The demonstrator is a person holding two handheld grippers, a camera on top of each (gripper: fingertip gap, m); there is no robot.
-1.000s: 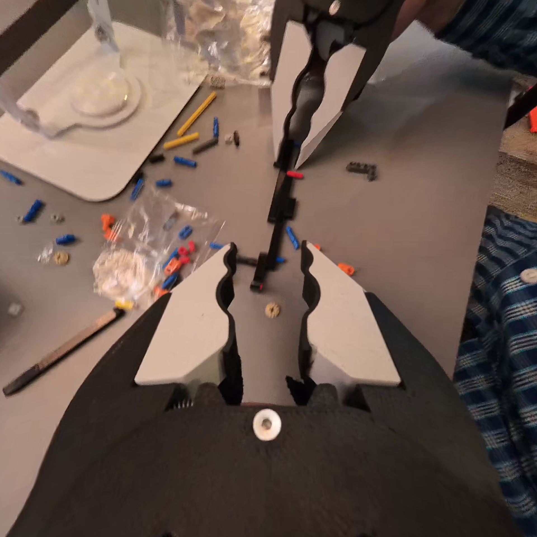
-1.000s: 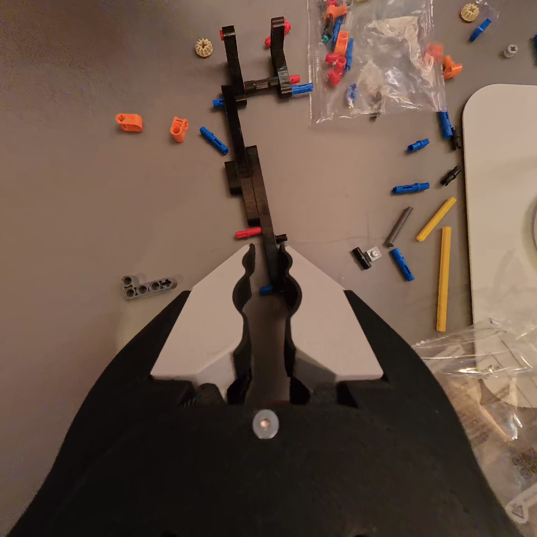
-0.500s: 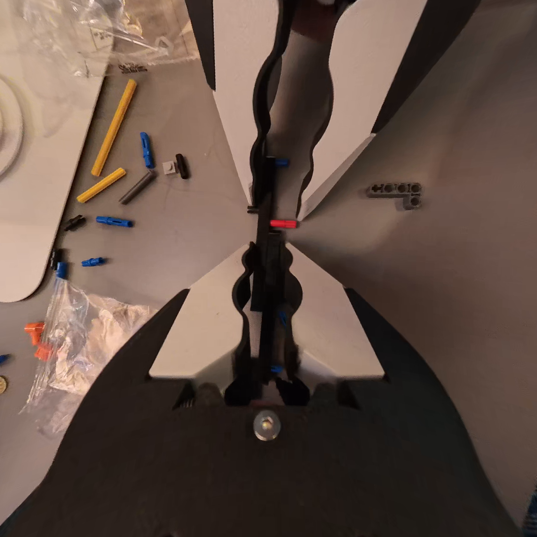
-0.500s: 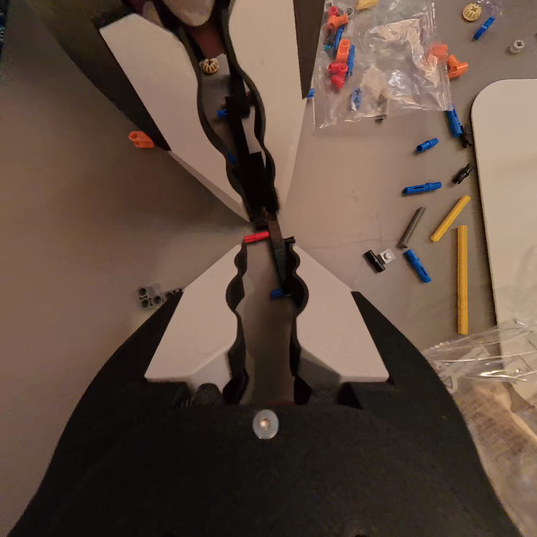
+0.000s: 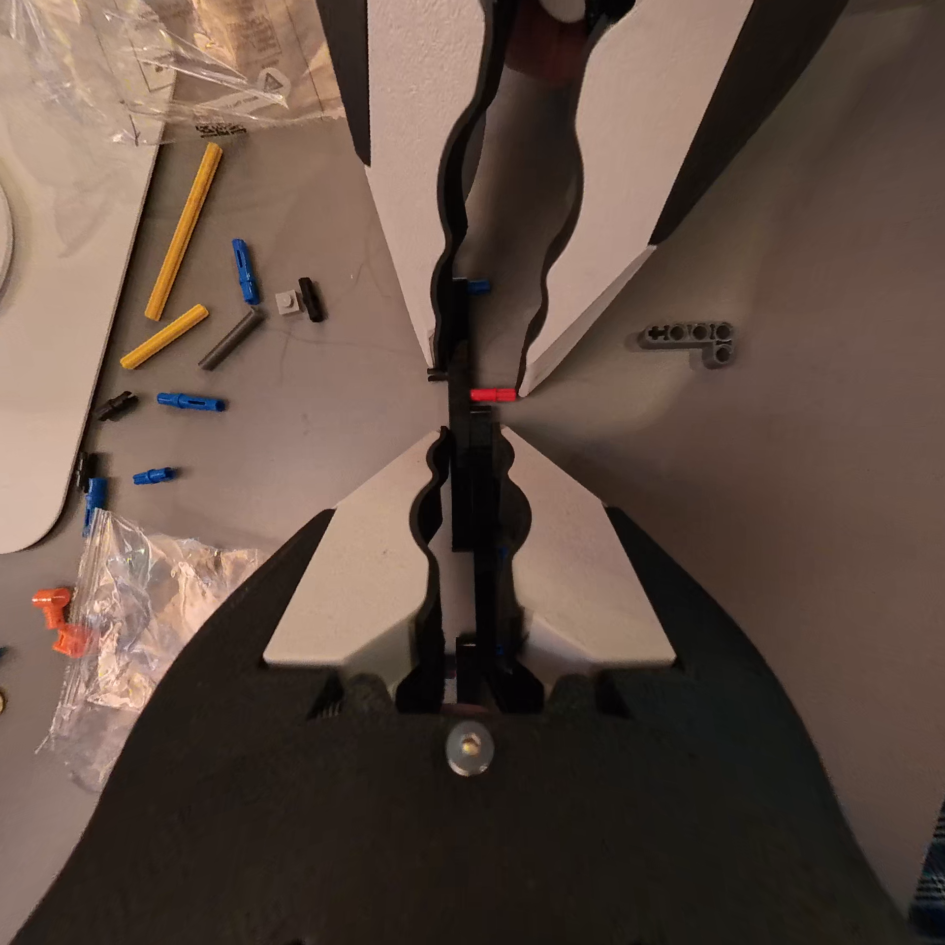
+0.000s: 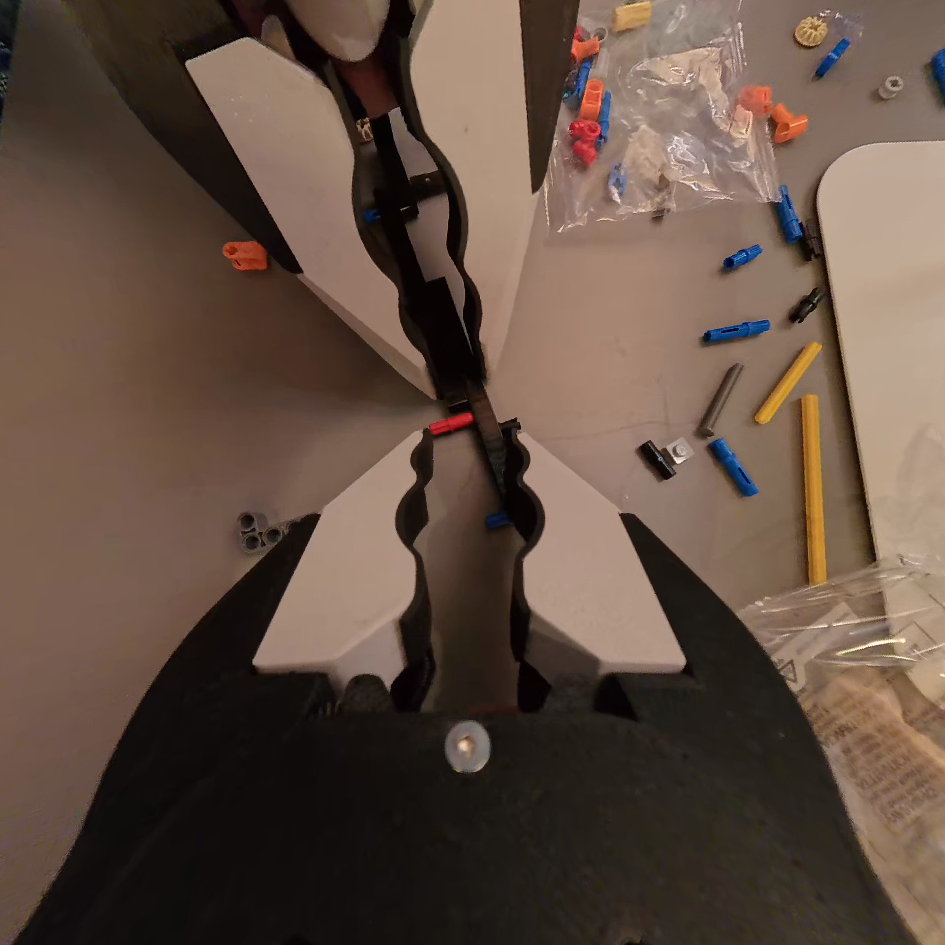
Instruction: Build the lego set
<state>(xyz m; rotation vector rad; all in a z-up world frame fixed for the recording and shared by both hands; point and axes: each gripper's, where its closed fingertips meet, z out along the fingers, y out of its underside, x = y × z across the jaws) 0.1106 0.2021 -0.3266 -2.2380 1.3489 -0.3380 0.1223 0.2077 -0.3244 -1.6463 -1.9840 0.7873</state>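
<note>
- Jaws of our left gripper (image 5: 473, 434) are clenched around the black beam assembly (image 5: 468, 491). In the left wrist view its two pads close on the beam's thick double-layered stretch, and the beam runs back between them toward 6 o'clock.
- Our right gripper (image 6: 470, 434) comes in from 12 o'clock in that view, tip to tip with the left one. Its jaws are released. In the right wrist view the beam's thin end lies against the pad on the 3 o'clock side only, and a clear gap is left to the 9 o'clock pad.
- The assembly's long axis runs from 6 to 12 o'clock in both views, straight along both pairs of fingers, so each gripper has one end of it. The left one has the firmer and deeper hold. We cannot tell whether the beam rests on the grey table (image 5: 716, 511) or is lifted off it.
- We judge that the next move turns on the right jaws closing squarely across that thin end. It sits off-centre in them, toward 3 o'clock.
- A red pin (image 5: 492, 394) sticks out sideways in the gap between the two sets of tips, toward 3 o'clock in the left wrist view and just beside a right fingertip. Closing could knock it.
- A blue pin (image 6: 496, 520) points into the right gripper's open gap, toward 9 o'clock in the right wrist view.
</note>
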